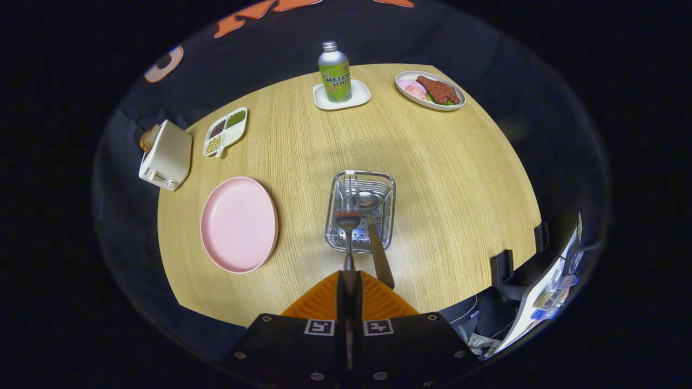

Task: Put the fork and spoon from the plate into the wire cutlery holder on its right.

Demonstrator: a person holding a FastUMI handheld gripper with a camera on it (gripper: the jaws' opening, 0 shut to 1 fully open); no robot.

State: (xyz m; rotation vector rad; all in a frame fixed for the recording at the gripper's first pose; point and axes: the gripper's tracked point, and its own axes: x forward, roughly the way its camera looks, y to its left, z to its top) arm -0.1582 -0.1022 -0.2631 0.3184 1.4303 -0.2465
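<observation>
**Fork at the holder, spoon already in**

Around the wire cutlery holder [360, 212], taken here as the landmark, the wooden table [443, 178] spreads widest. To the holder's left lies the pink plate [238, 223], bare of any cutlery. Beyond the plate from the holder, at the table's edge, sits a white toaster [166, 155], and beside that a small divided tray of beans [225, 131]. Far beyond the holder stands a soda bottle [334, 73] on a white coaster [341, 96], with a dish of food [430, 90] off to that bottle's right.

Nearest the holder is the tool [348, 281]: its fingers are together, clamped on the handle of the fork [347, 224], whose tines reach over the holder's near rim and into the basket. The spoon [371, 219] is in the holder, bowl inside and handle leaning out over the near rim, just right of the fork.

By my reading the task is nearly done: the plate is cleared and the spoon is placed. What is left is to let the fork go so that it settles in the holder.
</observation>
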